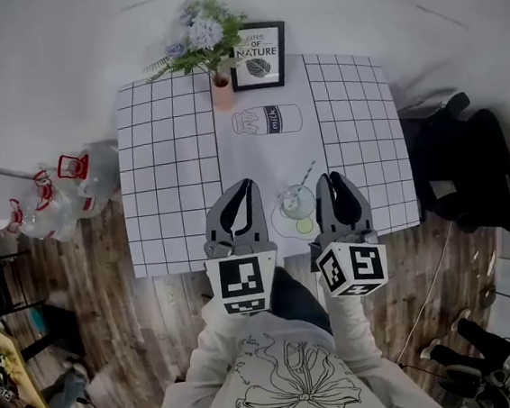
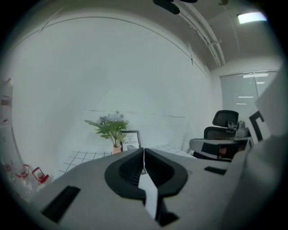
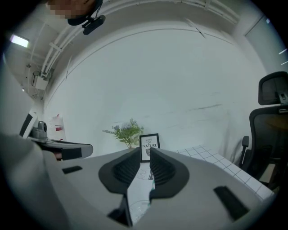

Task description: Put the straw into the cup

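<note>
We see a clear cup (image 1: 295, 203) near the table's (image 1: 169, 162) front edge, with the straw (image 1: 307, 176) leaning inside it (a green slice (image 1: 304, 225) lies just beside). The left gripper's (image 1: 246, 186) jaws are pressed together. The right gripper's (image 1: 332, 179) jaws are narrowly apart, holding nothing.

straw (image 1: 307, 176) in cup (image 1: 295, 205) on table (image 1: 169, 162)

One cup (image 1: 295, 202); one straw (image 1: 308, 175); one vase (image 1: 222, 93); one frame (image 1: 257, 55)
</note>
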A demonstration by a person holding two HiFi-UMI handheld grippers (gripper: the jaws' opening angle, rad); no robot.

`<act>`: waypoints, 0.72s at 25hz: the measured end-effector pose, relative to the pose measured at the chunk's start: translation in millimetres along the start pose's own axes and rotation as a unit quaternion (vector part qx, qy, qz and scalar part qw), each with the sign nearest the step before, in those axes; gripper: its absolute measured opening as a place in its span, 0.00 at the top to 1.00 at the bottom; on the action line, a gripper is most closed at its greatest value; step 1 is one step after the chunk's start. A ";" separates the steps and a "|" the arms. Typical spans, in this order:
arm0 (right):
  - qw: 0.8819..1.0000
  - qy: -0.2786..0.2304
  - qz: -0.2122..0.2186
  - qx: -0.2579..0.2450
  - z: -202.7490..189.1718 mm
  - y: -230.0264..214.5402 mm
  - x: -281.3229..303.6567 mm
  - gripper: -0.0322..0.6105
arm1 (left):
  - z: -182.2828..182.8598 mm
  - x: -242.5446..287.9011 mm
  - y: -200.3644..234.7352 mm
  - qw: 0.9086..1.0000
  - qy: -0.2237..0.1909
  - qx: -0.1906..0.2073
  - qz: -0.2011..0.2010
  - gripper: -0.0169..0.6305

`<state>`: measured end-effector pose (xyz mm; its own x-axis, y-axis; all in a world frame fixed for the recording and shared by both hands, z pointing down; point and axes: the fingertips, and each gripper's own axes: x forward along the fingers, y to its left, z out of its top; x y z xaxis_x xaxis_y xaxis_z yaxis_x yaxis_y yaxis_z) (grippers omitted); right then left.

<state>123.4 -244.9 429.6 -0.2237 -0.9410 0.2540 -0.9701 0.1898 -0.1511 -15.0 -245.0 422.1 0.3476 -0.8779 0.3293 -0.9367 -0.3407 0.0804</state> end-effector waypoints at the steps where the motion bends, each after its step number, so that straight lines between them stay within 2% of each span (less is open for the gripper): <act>1: 1.000 -0.006 0.001 -0.003 6.2 1.8 -3.2 0.85 | 6.5 -2.0 -1.4 1.000 -0.007 0.001 -0.001 0.96; 8: 0.999 -0.047 -0.002 -0.023 46.3 11.7 -24.7 0.89 | 46.0 -18.1 -5.8 0.998 -0.055 0.013 -0.003 0.96; 18: 0.996 -0.080 -0.008 -0.043 73.4 25.0 -46.4 0.93 | 75.5 -42.6 -8.3 0.995 -0.095 0.022 -0.003 0.96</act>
<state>116.4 -217.1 343.9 -0.1972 -0.9754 0.0986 -0.9794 0.1915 -0.0646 -18.9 -230.3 336.4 0.3593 -0.9220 0.1444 -0.9331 -0.3576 0.0389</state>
